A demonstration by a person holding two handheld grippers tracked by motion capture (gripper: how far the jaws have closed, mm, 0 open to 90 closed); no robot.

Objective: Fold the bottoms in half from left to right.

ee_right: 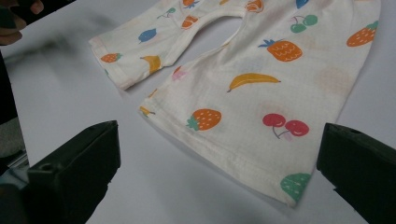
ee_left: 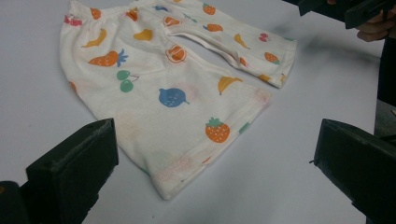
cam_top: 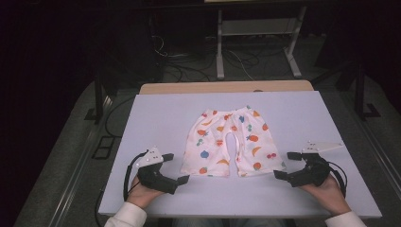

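You have one white counter (cam_top: 156,118) in front of you, and on it lies one pair of small cream shorts (cam_top: 230,142) printed with fruit, spread flat at the middle of the surface with the waistband toward the far edge and the two leg openings toward you. The two legs lie side by side with a narrow gap of bare counter between them, and both hems rest flat. You hold two sets of tongs, one in each hand. Your left tongs (cam_top: 178,167) sit near the front of the counter, just beside the hem of the left leg, with the jaws spread wide and nothing between them; in the left gripper view that leg's hem lies ahead, between the two black jaws and clear of both. Your right tongs (cam_top: 286,164) sit just beside the hem of the right leg, likewise spread wide and holding nothing; in the right gripper view the corner of that hem, with its green strawberry (ee_right: 295,185), lies ahead, close to one of the jaws but apart from it. Two white sleeve cuffs show at the counter's front edge.
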